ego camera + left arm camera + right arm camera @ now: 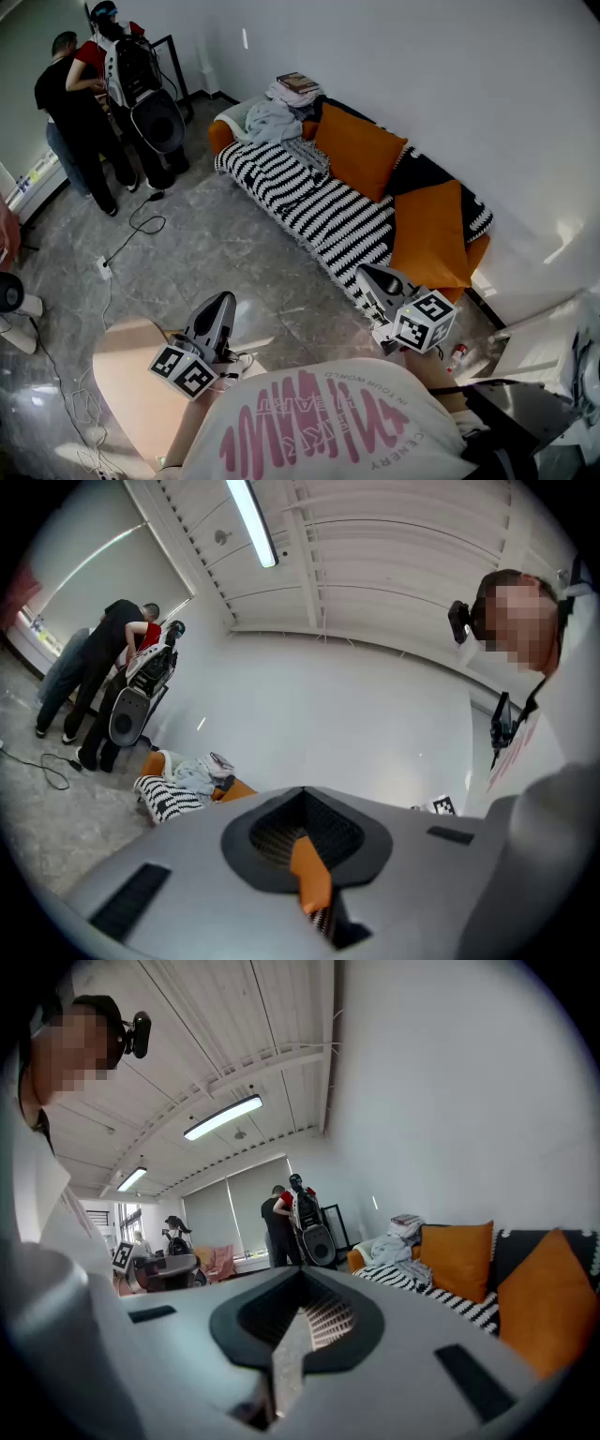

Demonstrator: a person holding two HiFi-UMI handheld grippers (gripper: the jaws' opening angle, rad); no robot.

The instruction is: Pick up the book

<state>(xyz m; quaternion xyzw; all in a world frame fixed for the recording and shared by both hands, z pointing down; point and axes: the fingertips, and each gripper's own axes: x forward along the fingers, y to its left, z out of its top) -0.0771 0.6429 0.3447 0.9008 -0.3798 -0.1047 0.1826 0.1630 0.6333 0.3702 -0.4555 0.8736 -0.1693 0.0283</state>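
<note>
Left claw (221, 306) and right claw (373, 277), low by the chest, both pinched closed on nothing; book (298, 82) lies well ahead, up-room, atop clothes (267, 120) at the sofa's (319, 208) far end, right claw judged marginally nearer.

A black-and-white striped sofa (319, 211) with orange cushions (358, 150) stands just ahead of the right gripper (375, 279), against a plain white wall (422, 66); grey marbled floor (234, 253) (black cables (141, 225) trailing) lies to its left.
</note>
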